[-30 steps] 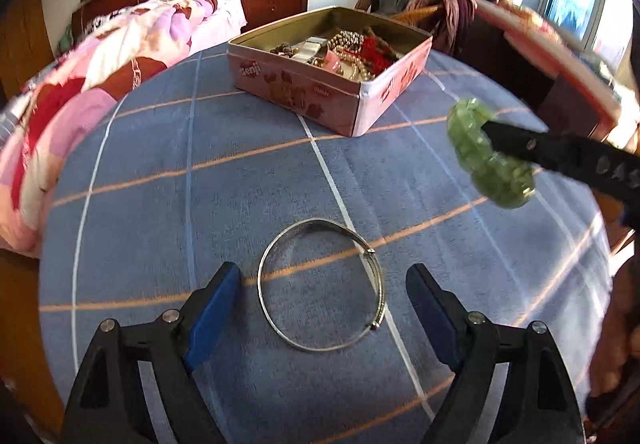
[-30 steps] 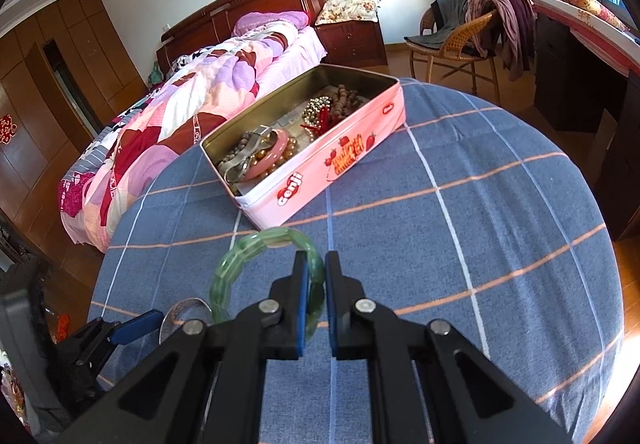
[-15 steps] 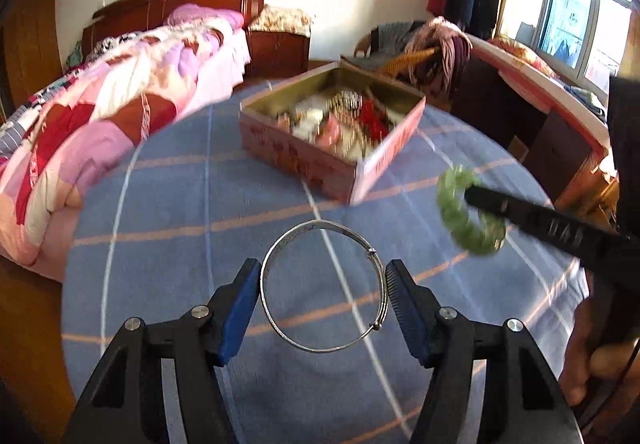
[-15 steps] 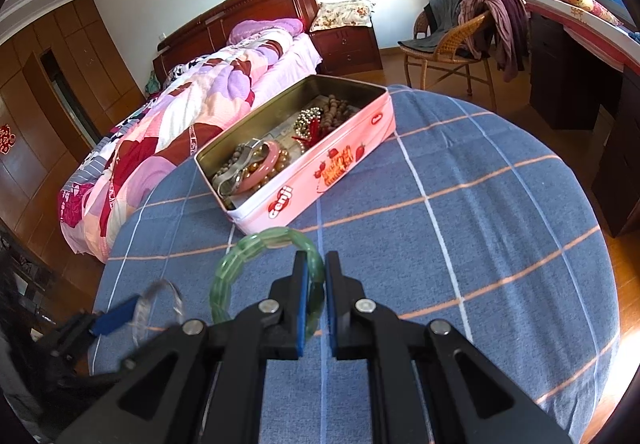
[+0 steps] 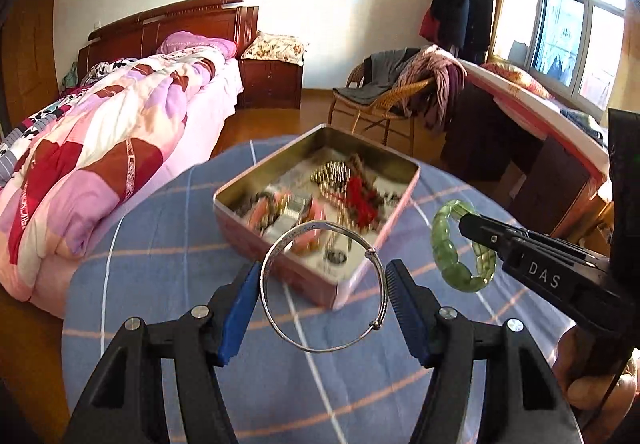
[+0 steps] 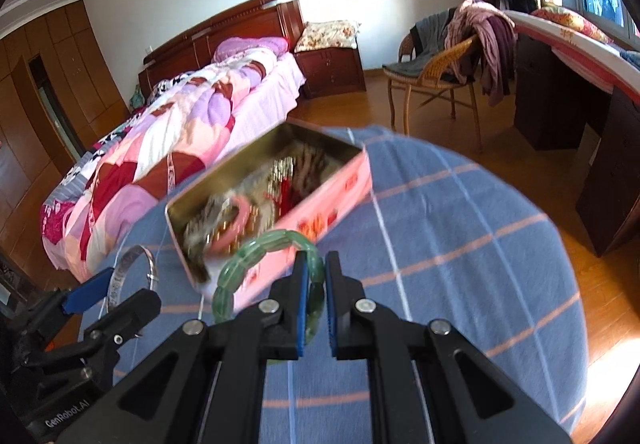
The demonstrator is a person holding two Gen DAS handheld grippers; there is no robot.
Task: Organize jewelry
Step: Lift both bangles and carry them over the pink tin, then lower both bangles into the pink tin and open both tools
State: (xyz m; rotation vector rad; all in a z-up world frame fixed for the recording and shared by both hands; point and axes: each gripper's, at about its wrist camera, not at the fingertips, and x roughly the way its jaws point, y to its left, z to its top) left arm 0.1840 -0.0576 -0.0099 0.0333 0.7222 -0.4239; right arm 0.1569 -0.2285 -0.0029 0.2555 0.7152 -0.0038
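Partly blurred, the contents of the pink tin [image 5: 320, 286] at frame centre read only as a tangle of beads, red cord and a pink ring. Low in the left wrist view, the left gripper [image 5: 322, 290] pinches a thin silver bangle [image 5: 276, 250] between its ribbed blue pads, lifted in front of the tin. The right gripper [image 6: 316, 298] clamps a chunky translucent green bracelet [image 6: 256, 246] of rounded segments, its lower arc hidden behind the jaws. Both hover above the blue checked cloth [image 6: 460, 244].
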